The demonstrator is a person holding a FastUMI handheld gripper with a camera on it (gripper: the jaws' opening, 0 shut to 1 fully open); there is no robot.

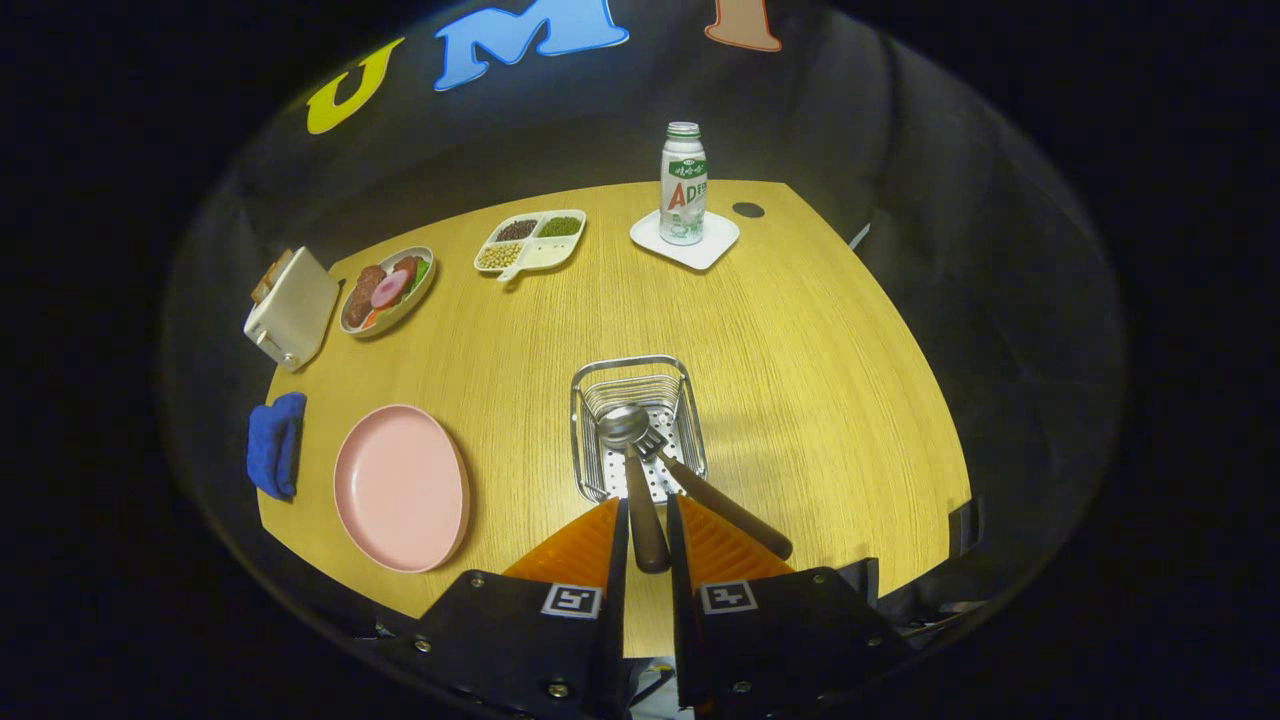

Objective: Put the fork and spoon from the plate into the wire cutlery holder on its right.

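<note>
The jaws (pixel 647 540) are closed on the dark handle of the spoon (pixel 630 440), which runs forward from between them so that its bowl hangs over the wire cutlery holder (pixel 590 400) just ahead. The fork (pixel 715 500) already lies in that holder, its tines under the spoon bowl and its brown handle slanting back out over the near rim, past the right jaw. Whether the spoon bowl touches the fork or the mesh floor I cannot tell. Left of the jaws the pink plate (pixel 400 487) sits empty on the worktop (pixel 800 350), so by my reading only the release of the spoon remains. The risks: letting go while most of the handle is outside the rim could tip the spoon back onto the worktop; lowering onto the fork could lever its overhanging handle and flip it out; pushing forward could slide the light holder. Well beyond stand a divided tray (pixel 530 243) and a bottle (pixel 683 185).
</note>
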